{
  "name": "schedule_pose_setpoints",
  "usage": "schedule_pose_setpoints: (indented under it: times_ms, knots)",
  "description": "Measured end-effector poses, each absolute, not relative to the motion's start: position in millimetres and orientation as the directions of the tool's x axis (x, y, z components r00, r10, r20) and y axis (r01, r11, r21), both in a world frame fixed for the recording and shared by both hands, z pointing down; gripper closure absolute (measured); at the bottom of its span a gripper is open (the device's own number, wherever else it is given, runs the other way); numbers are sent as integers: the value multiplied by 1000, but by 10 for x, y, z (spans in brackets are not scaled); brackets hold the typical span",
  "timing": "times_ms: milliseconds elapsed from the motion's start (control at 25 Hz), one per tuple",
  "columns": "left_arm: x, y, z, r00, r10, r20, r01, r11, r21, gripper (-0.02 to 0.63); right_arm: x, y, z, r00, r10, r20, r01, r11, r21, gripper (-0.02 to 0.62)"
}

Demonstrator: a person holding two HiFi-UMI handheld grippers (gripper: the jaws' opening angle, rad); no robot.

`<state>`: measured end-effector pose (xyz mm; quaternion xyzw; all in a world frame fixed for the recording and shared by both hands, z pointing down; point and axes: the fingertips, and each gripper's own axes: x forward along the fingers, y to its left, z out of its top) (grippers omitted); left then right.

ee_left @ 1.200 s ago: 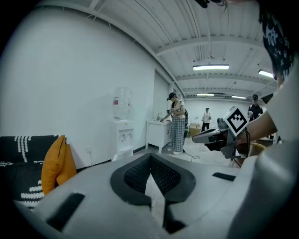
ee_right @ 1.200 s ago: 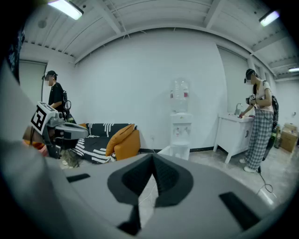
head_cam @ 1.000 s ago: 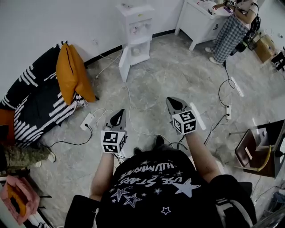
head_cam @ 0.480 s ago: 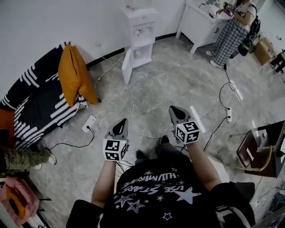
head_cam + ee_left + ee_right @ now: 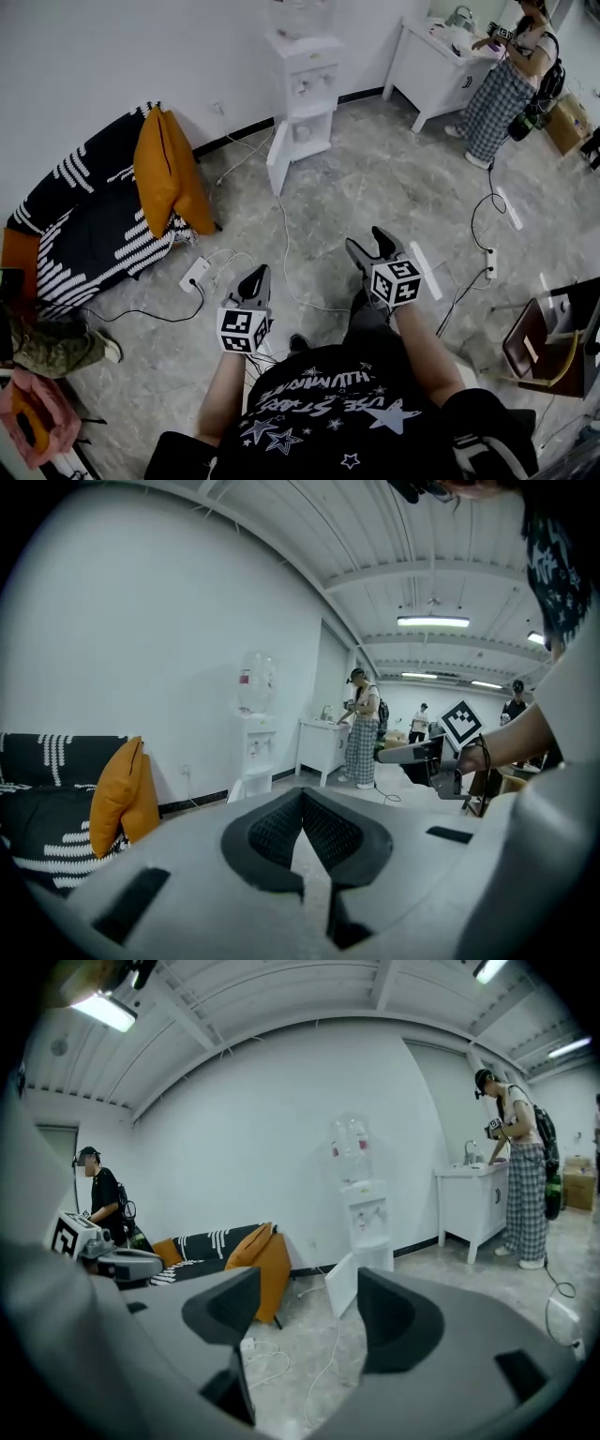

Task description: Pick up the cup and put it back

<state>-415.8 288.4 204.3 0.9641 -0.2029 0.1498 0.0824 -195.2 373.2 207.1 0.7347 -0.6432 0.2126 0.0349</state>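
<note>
- The left gripper has its jaws pressed together with nothing between them. It is carried low in front of the body, which looks like a parked pose while no grasp is due
- The right gripper is opening, its jaws wide apart. Only bare floor and a white cable show through the gap, so it holds nothing. This reads as getting ready for a grasp well before anything is within reach
- Both grippers sit side by side, near each other but apart, and aim forward toward the dispenser. That suggests the dispenser is where the work lies
- The cup cannot be made out in any view. A pale shape in the dispenser's niche is too small to tell, so the cup's place is only a guess: there, or on the cabinet
- The dispenser stands against the wall, well ahead of both grippers, with its lower door swung open
- The cable trails from the dispenser across the floor, and a power strip lies just left of the left gripper. Both are things to step around
- Further out, a sofa with an orange cushion sits at the left
- A person stands at the cabinet on the far right, off the straight line to the dispenser
</note>
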Motion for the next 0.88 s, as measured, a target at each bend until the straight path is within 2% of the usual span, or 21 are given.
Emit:
schedule_pose_setpoints:
  times_ms: [240, 640, 880]
  knots:
    - [-3602, 2606, 2136, 828, -433, 355, -490, -867, 85, 597, -1296, 3384, 2338, 3, -930, 367, -958, -108, -265, 268]
    - [-1844, 2107, 2266, 712, -591, 380, -684, -707, 183, 597, 715, 2903, 2536, -136, -908, 396, -960, 21, -281, 270]
    - [-999, 2094, 2296, 684, -613, 397, -711, -681, 174, 597, 1739, 3003, 2728, -141, -887, 439, -950, -3, -311, 273]
